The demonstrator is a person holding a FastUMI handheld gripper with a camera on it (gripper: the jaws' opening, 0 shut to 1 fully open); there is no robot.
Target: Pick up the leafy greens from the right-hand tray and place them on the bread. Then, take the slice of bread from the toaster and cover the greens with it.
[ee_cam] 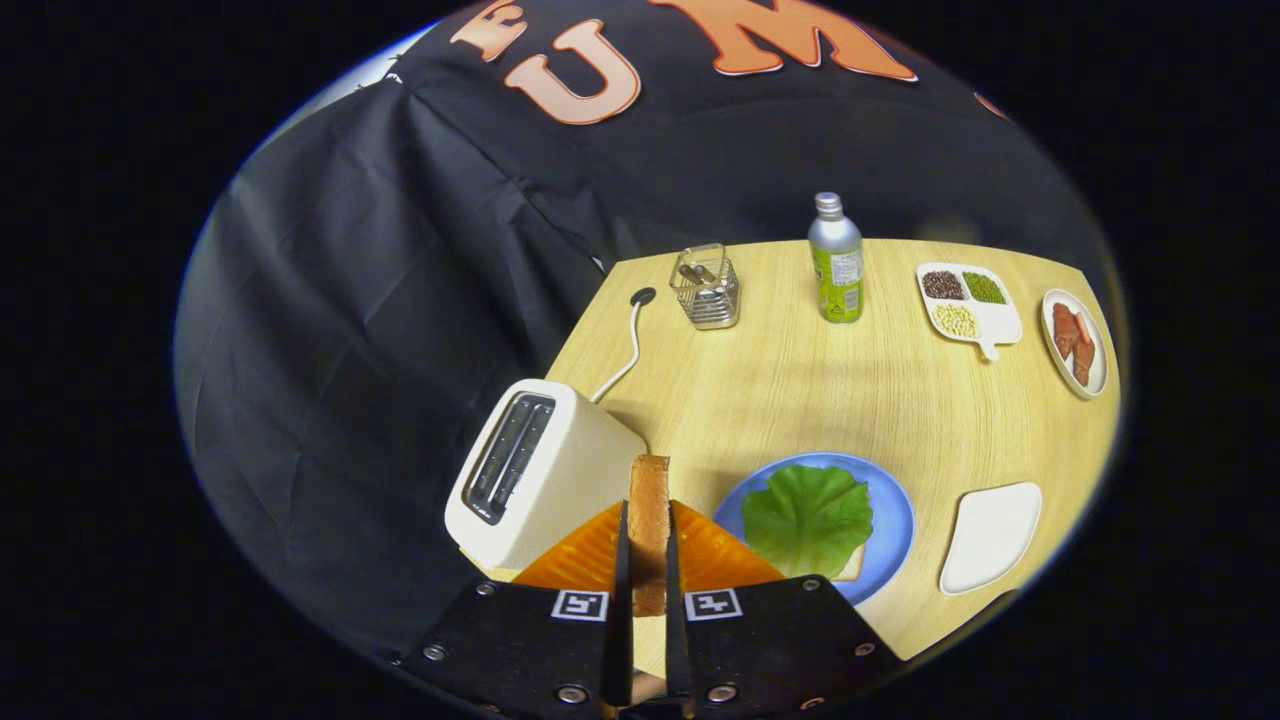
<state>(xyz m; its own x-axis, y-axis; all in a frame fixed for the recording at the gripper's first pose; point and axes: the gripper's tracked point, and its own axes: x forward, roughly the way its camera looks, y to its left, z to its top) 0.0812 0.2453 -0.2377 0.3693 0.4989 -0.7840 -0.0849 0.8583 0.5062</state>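
Clamped edge-on between both fingers, the claw point(648, 560) holds the slice of bread point(649, 520) upright, lifted clear above the counter point(800, 390).

Going from the biggest thing down: the counter offers plenty of bare wood, so space is not the worry. The toaster point(535, 470) sits just left of the fingers; a careless swing that way could clip its body and jar the slice loose. The blue plate point(895, 520) lies just right of the fingers, and on it the leafy greens point(808, 518) already cover the lower bread point(852, 570), of which only a corner peeks out. The empty white tray point(990, 535) sits beyond the plate to the right.

The main risk, as I judge it, is in the turn: the slice is held vertical and must come down flat. Let go too early and it may land on edge, tip over and slide off the plate. Pressed down crooked, it could drag the light leaf sideways. The thin grip on the crust could also crumble or let the slice pivot.
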